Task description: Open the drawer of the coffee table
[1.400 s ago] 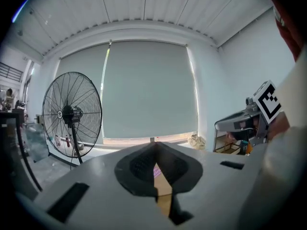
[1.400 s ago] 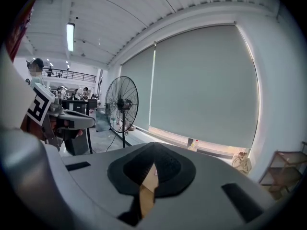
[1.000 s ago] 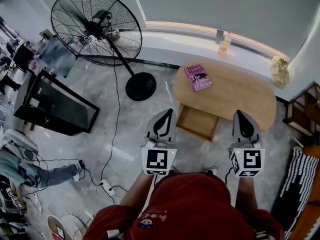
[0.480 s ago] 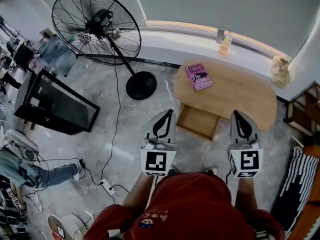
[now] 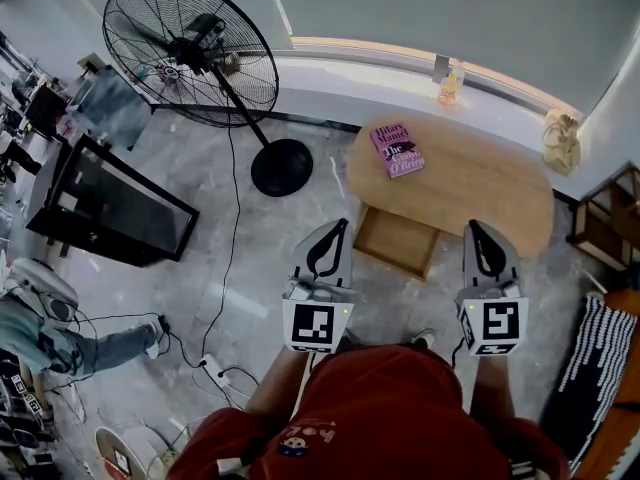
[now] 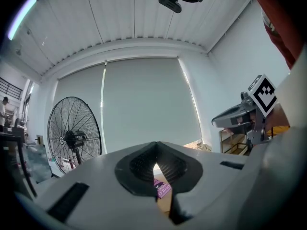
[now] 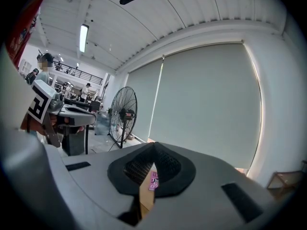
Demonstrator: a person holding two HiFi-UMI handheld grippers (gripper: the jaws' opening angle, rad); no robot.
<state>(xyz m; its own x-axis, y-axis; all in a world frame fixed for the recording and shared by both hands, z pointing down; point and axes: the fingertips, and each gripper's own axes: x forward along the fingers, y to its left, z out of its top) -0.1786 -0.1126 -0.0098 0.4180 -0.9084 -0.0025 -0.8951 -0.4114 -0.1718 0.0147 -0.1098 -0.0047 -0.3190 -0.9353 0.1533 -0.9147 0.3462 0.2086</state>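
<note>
Hardly anything has moved since the earlier frames. Both grippers hang in front of the person's chest where they were, and the drawer sits just as far out as before.

The left gripper (image 5: 338, 226) has its jaws pressed together tip to tip, and the right gripper (image 5: 477, 226) has its jaws closed the same way. Both point level, away from the person, toward the coffee table (image 5: 470, 183). Its oval wooden worktop has its long axis running across the head view, dipping slightly to the right.

The drawer (image 5: 397, 244) is already pulled out from under the table's near left edge. It is a shallow wooden box with its open top showing. It sticks out toward the person at a right angle to the table's long axis, and its front edge is the part nearest the grippers. In the head view it lies between the two grippers and ahead of them, closer to the left one. Neither gripper touches it.

A pink book (image 5: 396, 151) lies flat on the left end of the worktop, behind the drawer. A large black pedestal fan (image 5: 190, 53) stands on the floor well to the left.
</note>
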